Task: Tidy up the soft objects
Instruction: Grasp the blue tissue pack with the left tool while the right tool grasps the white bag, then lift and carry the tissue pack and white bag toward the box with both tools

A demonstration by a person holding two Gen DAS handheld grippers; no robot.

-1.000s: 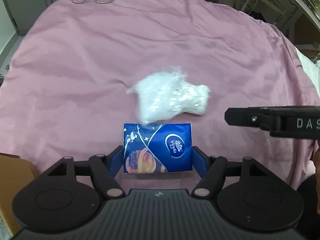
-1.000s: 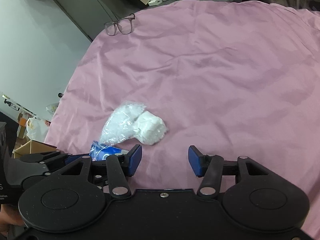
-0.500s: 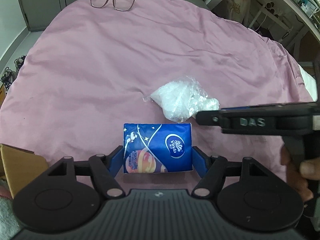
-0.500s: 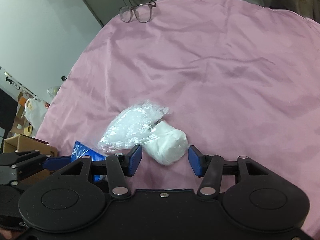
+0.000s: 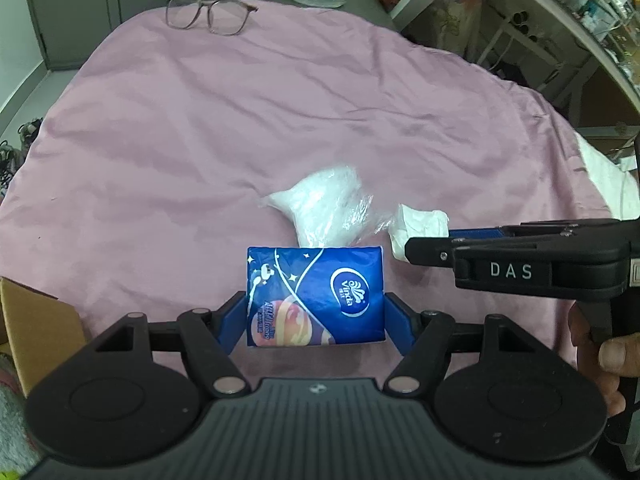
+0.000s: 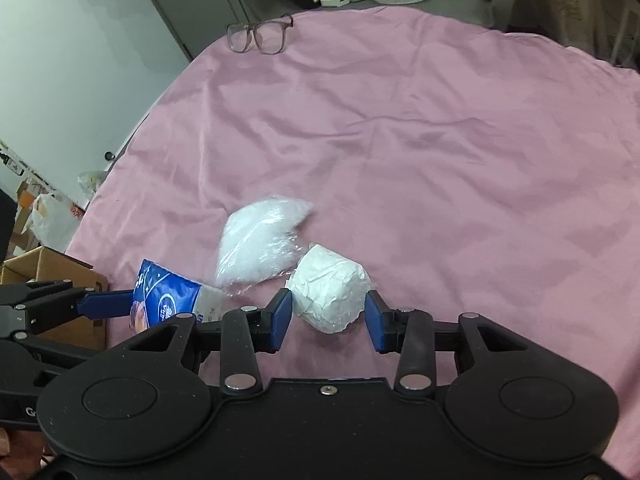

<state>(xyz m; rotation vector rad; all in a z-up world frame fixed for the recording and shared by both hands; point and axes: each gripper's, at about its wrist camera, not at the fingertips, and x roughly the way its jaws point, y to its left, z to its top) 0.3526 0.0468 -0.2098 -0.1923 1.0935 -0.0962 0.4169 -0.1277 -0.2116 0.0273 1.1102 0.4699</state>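
Since the earlier frame the right gripper [image 6: 328, 314] had slid forward until the white paper wad [image 6: 329, 299] lay between its spread fingers, the wad's long axis crossing the gap. The left gripper [image 5: 315, 316] pinched the blue tissue pack [image 5: 316, 297] above the pink cloth [image 5: 240, 120], beside the plastic bag [image 5: 326, 210].

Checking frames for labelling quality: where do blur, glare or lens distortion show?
Left wrist view: fisheye bends the shelving at the right edge; the clear plastic bag is soft with streaky glints; the blue tissue pack reads sharp. Right wrist view: the bag's top is motion-smeared, the white paper wad crisp, corners curved.
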